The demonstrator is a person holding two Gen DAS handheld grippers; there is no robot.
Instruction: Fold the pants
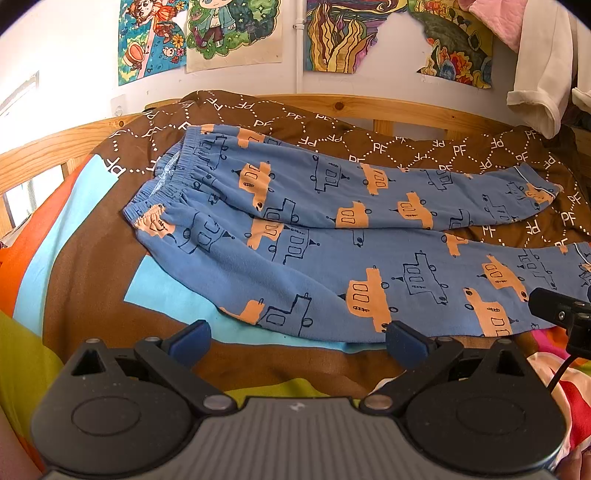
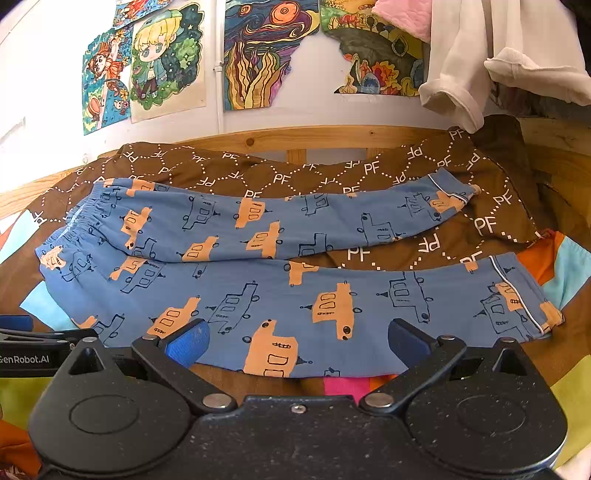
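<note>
Jaws on both grippers stand wide apart, nothing between them

Left wrist view: we see the left gripper (image 1: 297,338) hovering just short of the near edge of the pants (image 1: 332,236), its blue fingertips (image 1: 190,341) spread and empty. Pants are blue with orange and outlined vehicle prints, laid flat across a brown blanket (image 1: 406,147) with white "PF" lettering, on a bed. Waistband (image 1: 168,184) sits to the left, both legs run off to the right, far leg lying partly over the near one at the hip. Near leg rests on a patchwork cover of brown, light blue and orange (image 1: 92,240). Part of the right gripper (image 1: 565,314) shows at the right edge. Wooden bed rail (image 1: 369,107) behind, drawings (image 1: 236,33) on the wall, a white garment (image 1: 539,74) hanging at upper right.

Right wrist view: right gripper (image 2: 297,341) is over the near leg's lower edge, fingertips (image 2: 188,343) spread, holding nothing; whether they touch the cloth we cannot tell. Pants (image 2: 295,295) fill the middle, cuffs (image 2: 524,302) with white piping to the right, brown blanket (image 2: 424,243) showing between the two legs. Left gripper's body (image 2: 26,354) shows at the left edge
</note>
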